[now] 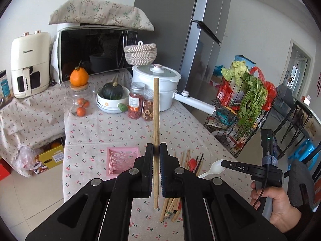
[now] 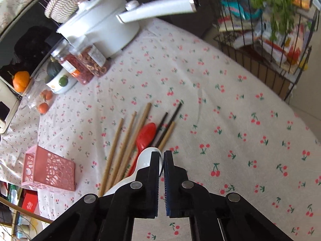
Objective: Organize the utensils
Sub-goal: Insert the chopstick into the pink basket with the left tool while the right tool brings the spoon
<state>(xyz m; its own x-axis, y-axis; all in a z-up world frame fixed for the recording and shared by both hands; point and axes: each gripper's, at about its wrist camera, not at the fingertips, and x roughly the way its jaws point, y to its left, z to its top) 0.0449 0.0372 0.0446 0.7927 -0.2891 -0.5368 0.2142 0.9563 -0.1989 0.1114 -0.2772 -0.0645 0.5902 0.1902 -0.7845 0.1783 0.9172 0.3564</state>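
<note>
My left gripper [image 1: 156,147] is shut on a wooden chopstick [image 1: 156,120] and holds it upright above the table. My right gripper [image 2: 163,155] is shut on a white plastic spoon [image 2: 145,157], lifted above the pile; the spoon also shows in the left wrist view [image 1: 213,167]. Several wooden chopsticks [image 2: 124,142], two dark chopsticks [image 2: 167,123] and a red spoon [image 2: 145,135] lie on the cherry-print tablecloth [image 2: 230,110]. A pink perforated holder [image 2: 49,170] lies on its side left of the pile, and shows in the left wrist view [image 1: 120,159].
At the back of the table stand a white pot with a long handle [image 1: 158,88], two spice jars [image 1: 137,100], a bowl with a green squash [image 1: 112,98], a glass jar of oranges [image 1: 80,98], a microwave [image 1: 94,52] and an air fryer [image 1: 30,64]. A wire rack of vegetables [image 1: 240,108] stands right.
</note>
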